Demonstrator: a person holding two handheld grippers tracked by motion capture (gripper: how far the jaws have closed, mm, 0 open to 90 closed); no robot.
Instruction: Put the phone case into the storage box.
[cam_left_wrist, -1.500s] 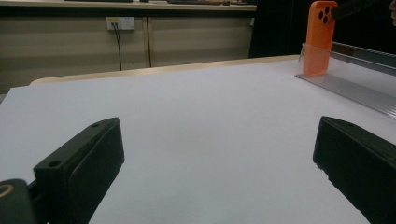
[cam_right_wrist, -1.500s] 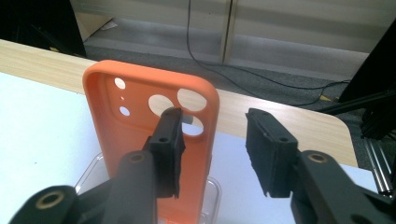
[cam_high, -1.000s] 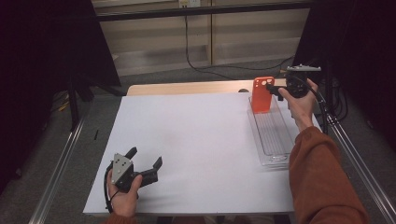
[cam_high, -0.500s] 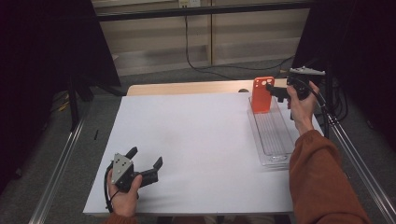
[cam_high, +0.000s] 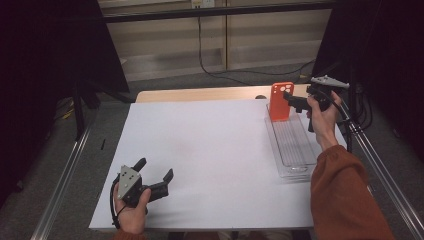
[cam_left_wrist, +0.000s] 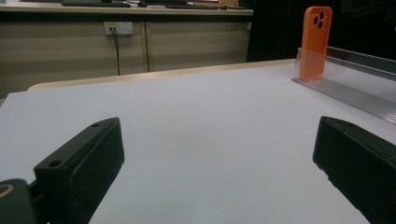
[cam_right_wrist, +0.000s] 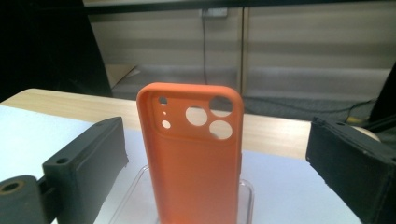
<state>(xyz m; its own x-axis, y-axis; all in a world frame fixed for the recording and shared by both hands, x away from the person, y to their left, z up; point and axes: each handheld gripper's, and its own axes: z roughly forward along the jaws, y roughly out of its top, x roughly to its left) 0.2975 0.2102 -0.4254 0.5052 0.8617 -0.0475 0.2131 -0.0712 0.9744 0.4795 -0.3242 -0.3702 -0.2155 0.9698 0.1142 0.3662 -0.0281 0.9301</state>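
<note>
The orange case (cam_high: 281, 101) stands upright in the far end of the clear tray (cam_high: 295, 150), at about one o'clock on the white sheet (cam_high: 210, 150) as the high view shows it. It seems to stand without my help. My right gripper (cam_high: 295, 102) sits just beside it at the tray's far end, and its jaws have just been opening. In the right gripper view the case (cam_right_wrist: 194, 158) rises between the two black jaws with clear space on either side, so the pads are off it and spread wide.

My left gripper (cam_high: 152, 180) rests down at seven o'clock on the sheet, well apart from the tray, jaws apart with nothing between them. From its own view the case (cam_left_wrist: 315, 42) shows far off, seated in the tray (cam_left_wrist: 345, 79).

I judge the placing itself as done: the case is slotted in and let go. What is left for me looks small, namely drawing the right gripper back without knocking the case over. The rest of the tray is unfilled, and I see no other case on the table to put in it.
</note>
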